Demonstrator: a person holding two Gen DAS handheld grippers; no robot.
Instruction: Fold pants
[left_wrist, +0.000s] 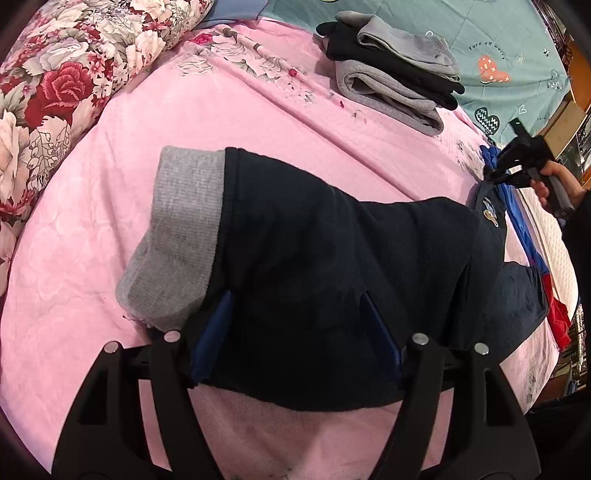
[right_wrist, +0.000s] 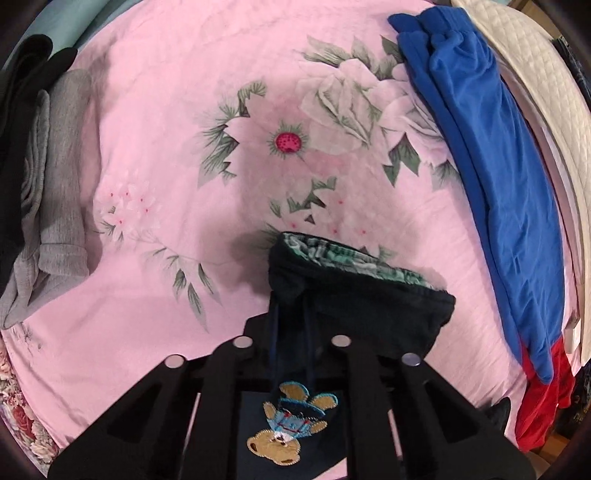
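Note:
Dark navy pants (left_wrist: 332, 266) with grey cuffs (left_wrist: 184, 236) lie across the pink bedsheet (left_wrist: 166, 122). My left gripper (left_wrist: 295, 332) is shut on the pants near the cuff end, its blue pads (left_wrist: 212, 336) pressed into the cloth. My right gripper (right_wrist: 291, 332) is shut on the waistband end (right_wrist: 362, 295), where a green-lined waist and a bear patch (right_wrist: 288, 424) show. The right gripper also shows in the left wrist view (left_wrist: 517, 166), held by a hand at the far right.
A stack of folded grey and black garments (left_wrist: 391, 70) lies at the far side of the bed. Blue and red clothing (right_wrist: 491, 177) lies along the bed's right edge. A floral quilt (left_wrist: 55, 85) sits at the left.

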